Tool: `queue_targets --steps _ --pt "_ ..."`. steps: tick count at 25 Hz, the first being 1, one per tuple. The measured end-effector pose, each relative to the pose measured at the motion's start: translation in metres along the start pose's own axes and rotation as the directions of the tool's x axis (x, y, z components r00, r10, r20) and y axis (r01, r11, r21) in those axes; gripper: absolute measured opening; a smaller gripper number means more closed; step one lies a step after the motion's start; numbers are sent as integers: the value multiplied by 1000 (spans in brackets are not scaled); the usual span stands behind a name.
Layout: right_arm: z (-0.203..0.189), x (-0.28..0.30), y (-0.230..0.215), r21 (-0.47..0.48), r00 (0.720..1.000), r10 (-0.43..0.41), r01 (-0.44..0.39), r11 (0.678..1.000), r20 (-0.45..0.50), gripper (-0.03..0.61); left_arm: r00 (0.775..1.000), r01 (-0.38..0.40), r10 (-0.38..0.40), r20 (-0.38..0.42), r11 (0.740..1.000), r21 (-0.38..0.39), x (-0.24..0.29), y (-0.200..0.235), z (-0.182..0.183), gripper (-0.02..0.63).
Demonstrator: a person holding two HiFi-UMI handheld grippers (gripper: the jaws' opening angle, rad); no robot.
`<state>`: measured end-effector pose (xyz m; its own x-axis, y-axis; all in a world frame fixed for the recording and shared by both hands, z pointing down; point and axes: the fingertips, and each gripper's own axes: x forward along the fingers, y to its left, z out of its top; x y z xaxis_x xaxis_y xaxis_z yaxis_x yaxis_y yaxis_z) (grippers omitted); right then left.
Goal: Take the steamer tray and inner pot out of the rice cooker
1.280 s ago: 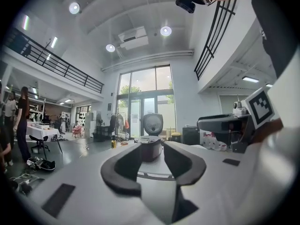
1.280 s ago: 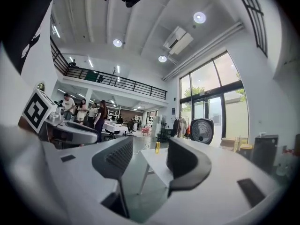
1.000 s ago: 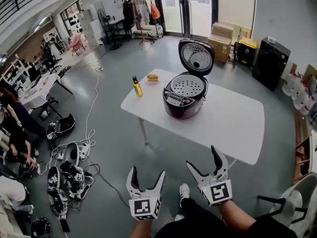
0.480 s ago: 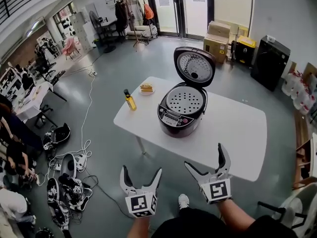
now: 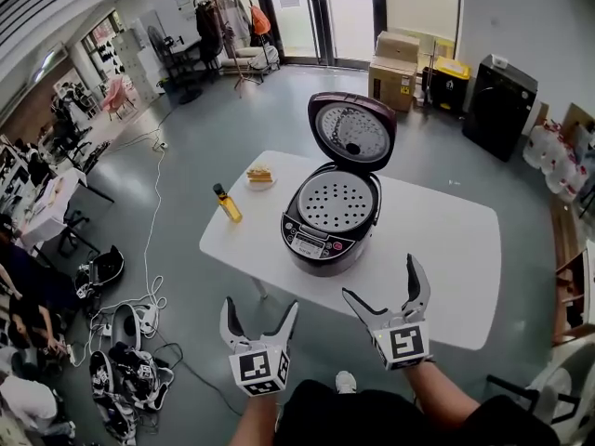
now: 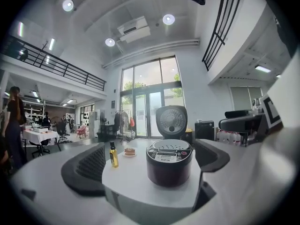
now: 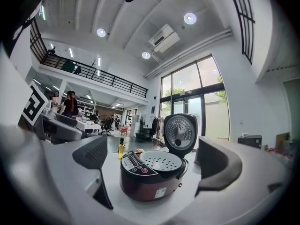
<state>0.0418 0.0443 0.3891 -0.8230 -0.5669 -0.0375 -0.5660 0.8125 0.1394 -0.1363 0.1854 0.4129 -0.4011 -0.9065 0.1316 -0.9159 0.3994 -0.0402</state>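
Maroon rice cooker (image 5: 327, 230) ahead, left claw (image 5: 259, 307) and right claw (image 5: 379, 279) held level, both gaping wide, empty

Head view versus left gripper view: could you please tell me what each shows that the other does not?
Only the head view: the whole open left gripper with its marker cube, floor cables and the person's shoe. Only the left gripper view: ceiling lights and a ceiling air unit. Both: the rice cooker, lid up, steamer tray inside, and a yellow bottle on the white table.
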Motion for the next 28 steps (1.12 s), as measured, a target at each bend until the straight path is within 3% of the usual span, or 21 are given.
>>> queue_targets --steps 7,15,21,28 --pt "-10 44 -18 -9 999 -32 32 999 -41 575 998 53 -53 -16 999 8 58 4 6 569" --pt "-24 113 -41 3 987 -131 132 991 -96 575 983 180 -179 -47 984 14 153 18 7 559" --pt "-38 161 -58 -4 960 -218 221 975 -177 575 936 330 -325 -134 944 18 230 24 11 558" --pt "-51 197 -81 -35 901 -341 344 938 -270 574 857 487 -473 -205 873 24 306 17 11 557"
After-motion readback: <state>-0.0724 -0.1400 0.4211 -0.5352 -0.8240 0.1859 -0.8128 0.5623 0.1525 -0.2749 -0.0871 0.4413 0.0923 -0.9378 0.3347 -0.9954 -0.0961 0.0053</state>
